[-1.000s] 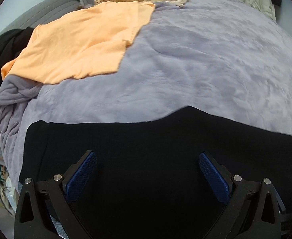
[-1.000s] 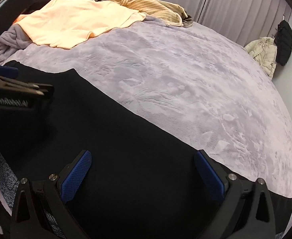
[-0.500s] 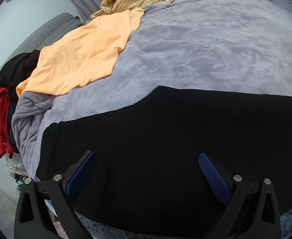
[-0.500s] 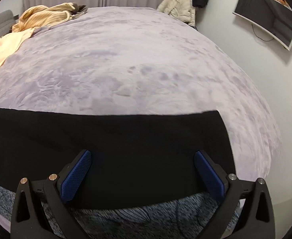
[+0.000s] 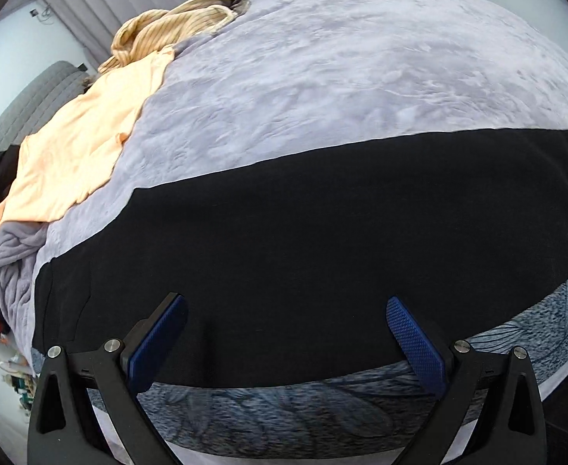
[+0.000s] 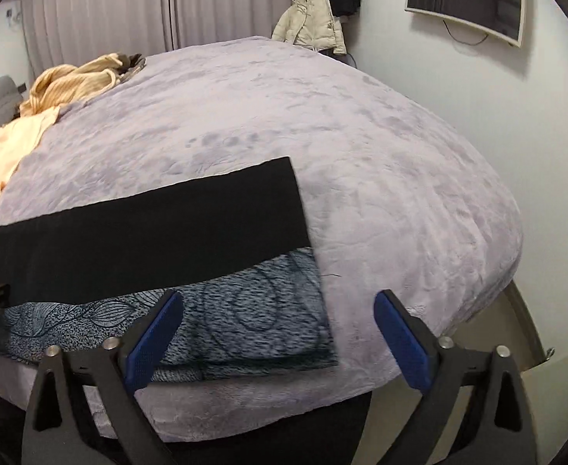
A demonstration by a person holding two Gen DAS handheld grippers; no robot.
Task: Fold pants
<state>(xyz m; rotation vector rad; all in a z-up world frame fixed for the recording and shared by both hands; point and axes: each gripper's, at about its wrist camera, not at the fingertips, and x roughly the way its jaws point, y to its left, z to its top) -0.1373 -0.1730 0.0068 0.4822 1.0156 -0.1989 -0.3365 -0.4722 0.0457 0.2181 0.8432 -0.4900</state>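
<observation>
1. At the bed's left side lie a flat peach-orange T-shirt (image 5: 78,155) and, beyond it toward the far left corner, a bunched cream ribbed knit top (image 5: 175,27).
2. The long black fabric pants (image 5: 303,240) lie flat along the near edge of the bed, on the lilac-grey plush blanket (image 5: 342,77). Their long axis runs left to right, parallel to that edge.
3. The wider end of the pants points to the bed's left side; the square-cut leg end (image 6: 291,201) points right, stopping short of the right edge.
4. A blue-grey patterned cloth (image 6: 245,317) lies under the pants' near edge, showing between them and the bed's near edge.
5. The left tongs (image 5: 285,329) hover over the near edge of the pants, spread wide and holding nothing.
6. The right tongs (image 6: 278,327) have just been narrowing yet are still apart, above the patterned cloth's right end, nothing pinched between them.
</observation>
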